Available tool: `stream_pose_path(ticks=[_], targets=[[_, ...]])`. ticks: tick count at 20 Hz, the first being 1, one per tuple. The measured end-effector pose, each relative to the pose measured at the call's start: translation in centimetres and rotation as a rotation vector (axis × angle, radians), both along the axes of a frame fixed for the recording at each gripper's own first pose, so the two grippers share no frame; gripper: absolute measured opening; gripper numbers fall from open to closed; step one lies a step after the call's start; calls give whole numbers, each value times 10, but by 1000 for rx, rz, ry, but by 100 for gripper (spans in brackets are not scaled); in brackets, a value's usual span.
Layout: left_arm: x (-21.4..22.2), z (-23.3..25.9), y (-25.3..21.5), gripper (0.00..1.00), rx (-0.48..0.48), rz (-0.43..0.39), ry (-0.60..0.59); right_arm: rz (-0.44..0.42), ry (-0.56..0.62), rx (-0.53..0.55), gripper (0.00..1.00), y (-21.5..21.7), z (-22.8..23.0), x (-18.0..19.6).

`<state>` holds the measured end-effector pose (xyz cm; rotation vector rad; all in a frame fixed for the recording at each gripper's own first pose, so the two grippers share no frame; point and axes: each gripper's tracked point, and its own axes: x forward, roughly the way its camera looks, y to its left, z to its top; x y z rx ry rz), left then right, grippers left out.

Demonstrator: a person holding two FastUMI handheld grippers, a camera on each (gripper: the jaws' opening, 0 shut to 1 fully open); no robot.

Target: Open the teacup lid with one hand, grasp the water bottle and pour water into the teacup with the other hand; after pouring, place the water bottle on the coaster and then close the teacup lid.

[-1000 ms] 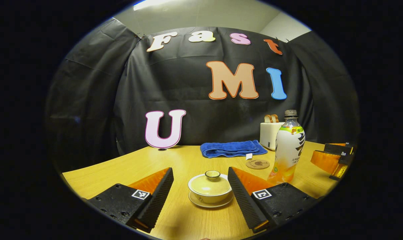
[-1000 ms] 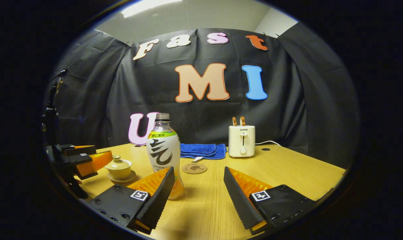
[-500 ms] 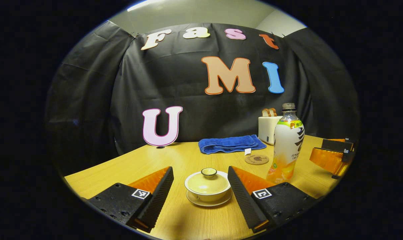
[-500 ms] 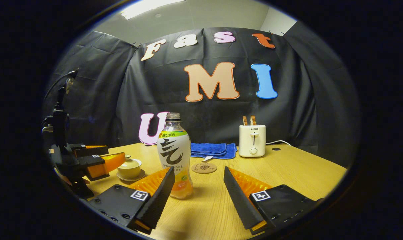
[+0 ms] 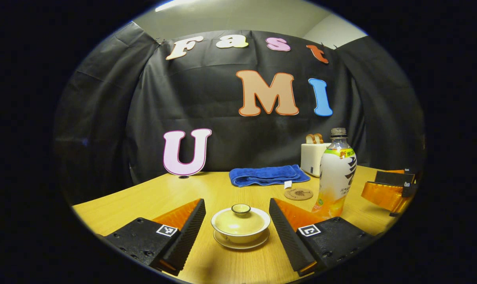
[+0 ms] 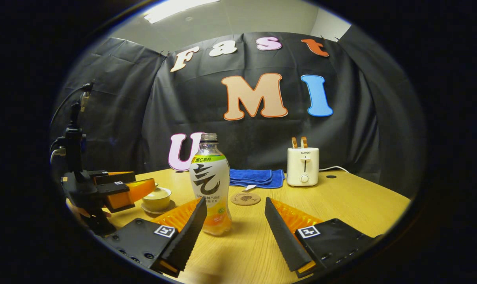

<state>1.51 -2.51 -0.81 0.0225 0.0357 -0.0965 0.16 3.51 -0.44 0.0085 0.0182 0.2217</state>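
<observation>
Teacup point(image 5: 240, 225) and its saucer sit on the tabletop point(image 5: 151, 197) dead ahead of the left tongs point(image 5: 236, 221), framed by their spread fingers, with the lid point(image 5: 240, 219) on and its knob on top. Those tongs are wide open and touch nothing. To lift the lid well, I judge they should come down from above, centre on the knob alone and close gently, since a squeeze on the wide rim would likely rock the cup on its saucer.

Right tongs point(image 6: 233, 221) are also open and empty. The bottle point(image 6: 210, 185) stands upright just ahead of their left finger, not yet centred in the gap. They would need to shift toward it and close around the middle of the body, level, to keep it from tipping. It looks uncapped, so it should stay upright until over the cup. The coaster point(image 6: 245, 198) lies beyond the bottle, bare, near a folded blue towel point(image 6: 254, 177).
</observation>
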Motion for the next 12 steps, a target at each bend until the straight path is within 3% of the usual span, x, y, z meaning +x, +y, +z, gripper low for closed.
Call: stream_pose_path(ticks=[5, 8, 12], targets=[[18, -1, -4, 94, 9, -9, 58, 6, 49, 17, 93, -2, -7, 9], [26, -3, -6, 93, 37, -17, 76, -2, 80, 48, 98, -5, -10, 16], [30, -13, -9, 76, 45, -35, 128, -7, 89, 66, 96, -7, -10, 19]])
